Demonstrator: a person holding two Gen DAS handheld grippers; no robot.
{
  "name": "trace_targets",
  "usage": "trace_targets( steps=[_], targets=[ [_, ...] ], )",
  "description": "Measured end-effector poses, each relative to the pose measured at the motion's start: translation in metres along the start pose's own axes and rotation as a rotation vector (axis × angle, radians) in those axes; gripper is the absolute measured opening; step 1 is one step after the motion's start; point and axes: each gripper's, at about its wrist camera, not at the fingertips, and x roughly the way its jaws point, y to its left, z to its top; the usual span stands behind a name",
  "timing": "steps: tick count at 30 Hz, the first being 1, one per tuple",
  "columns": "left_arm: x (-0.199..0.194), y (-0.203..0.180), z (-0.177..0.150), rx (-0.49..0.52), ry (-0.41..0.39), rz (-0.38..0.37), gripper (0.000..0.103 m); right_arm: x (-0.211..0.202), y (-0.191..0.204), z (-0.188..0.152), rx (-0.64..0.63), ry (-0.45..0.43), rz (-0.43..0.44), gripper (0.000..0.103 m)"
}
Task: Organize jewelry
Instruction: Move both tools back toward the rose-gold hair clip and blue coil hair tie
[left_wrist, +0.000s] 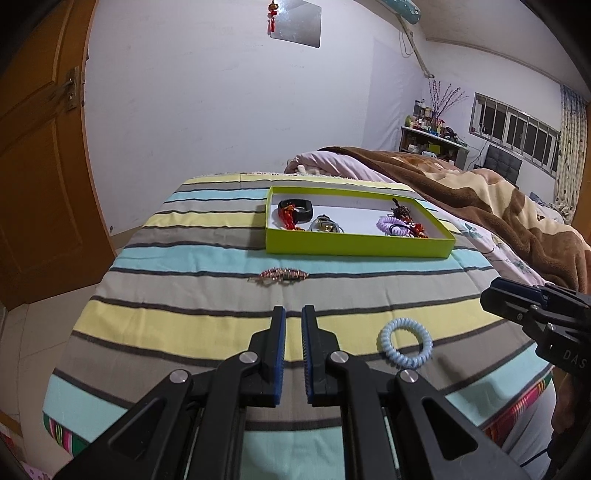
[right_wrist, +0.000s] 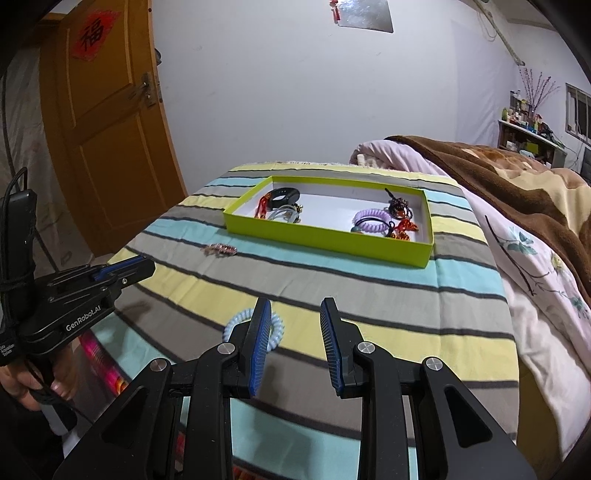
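Part of the pale blue coil hair tie (right_wrist: 255, 328) hides behind one finger of the right gripper (right_wrist: 295, 310), whose jaws stand apart and empty; the left wrist view shows the whole ring (left_wrist: 405, 342) on the striped surface (left_wrist: 184, 317). Left gripper (left_wrist: 293, 314) jaws sit nearly together, empty. A beaded bracelet (left_wrist: 277, 275) lies before the green box (left_wrist: 358, 248) of jewelry, details blurry.

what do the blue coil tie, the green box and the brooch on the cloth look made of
Coil tie: looks like glossy plastic, with pale blue ridged spiral turns like a phone cord.
Green box: likely cardboard, with thin flat matte lime walls and a white inside.
Brooch: probably metal with small stones or beads, showing coppery-pink glints; too small to be sure.
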Motion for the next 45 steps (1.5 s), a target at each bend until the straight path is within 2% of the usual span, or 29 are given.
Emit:
trace_targets(
  steps=[6,10,29,40,45],
  targets=[
    [-0.006,0.001,-0.004,-0.007,-0.009,-0.003,0.009,-0.001,0.002,-0.006,-0.002,0.012,0.002,0.028],
    [-0.006,0.003,-0.004,-0.014,-0.013,-0.007,0.026,0.002,0.002,-0.006,-0.004,0.019,0.006,0.028],
    [0.012,0.015,0.001,0.017,0.011,-0.023,0.028,0.039,0.011,-0.009,-0.01,0.105,0.026,0.028],
    [0.04,0.018,0.02,0.068,0.034,-0.054,0.029,0.068,0.012,-0.012,-0.008,0.199,0.012,0.028],
    [0.06,0.018,0.031,0.105,0.055,-0.065,0.03,0.073,0.016,-0.011,-0.04,0.212,0.01,0.028]
  ],
)
